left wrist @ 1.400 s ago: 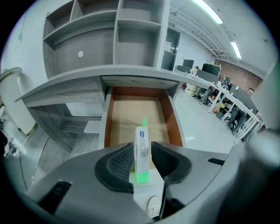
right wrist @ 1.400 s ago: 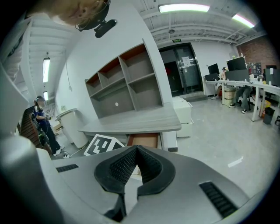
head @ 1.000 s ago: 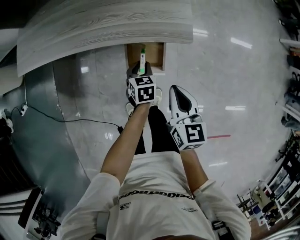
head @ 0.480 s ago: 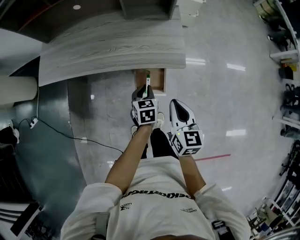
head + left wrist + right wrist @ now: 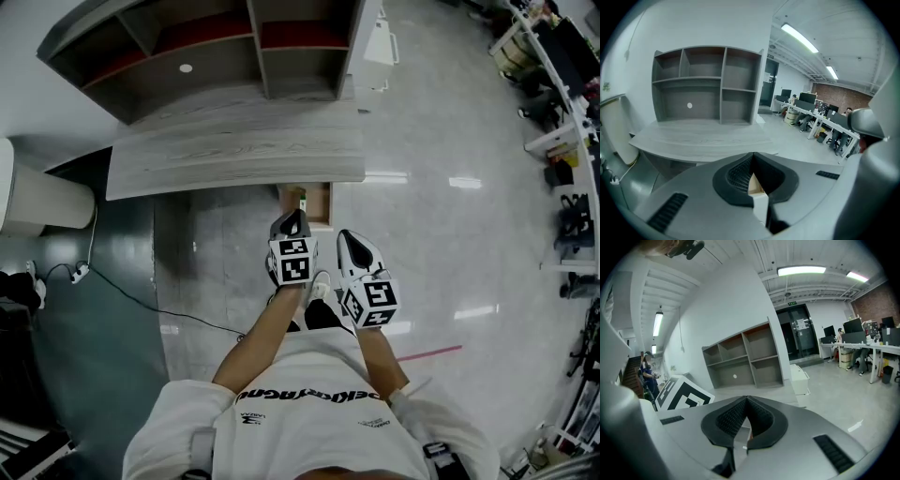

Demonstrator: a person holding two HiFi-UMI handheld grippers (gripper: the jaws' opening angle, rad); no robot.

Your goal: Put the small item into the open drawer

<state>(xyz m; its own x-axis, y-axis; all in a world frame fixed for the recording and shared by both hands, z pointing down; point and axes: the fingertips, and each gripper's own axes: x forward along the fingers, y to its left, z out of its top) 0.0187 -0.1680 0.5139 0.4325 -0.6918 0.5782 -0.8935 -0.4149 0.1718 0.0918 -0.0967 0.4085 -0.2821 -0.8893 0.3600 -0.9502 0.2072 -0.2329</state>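
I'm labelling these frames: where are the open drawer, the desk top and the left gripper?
open drawer (image 5: 320, 202), head view, its wooden inside.
desk top (image 5: 234, 159), head view, middle of surface.
left gripper (image 5: 297, 216), head view, claw tip.

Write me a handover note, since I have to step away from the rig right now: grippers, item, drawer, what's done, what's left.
Left gripper: jaws together, nothing between them, raised and pointing over the desk.
Right gripper: jaws together, empty, beside the left one.
Small item: a green-tipped thing shows inside the open drawer, just beyond the left gripper; too small to tell how it lies.
Done: the item appears to be in the drawer; neither gripper holds it.
Left: probably only a check that it lies fully inside. The drawer stands open.
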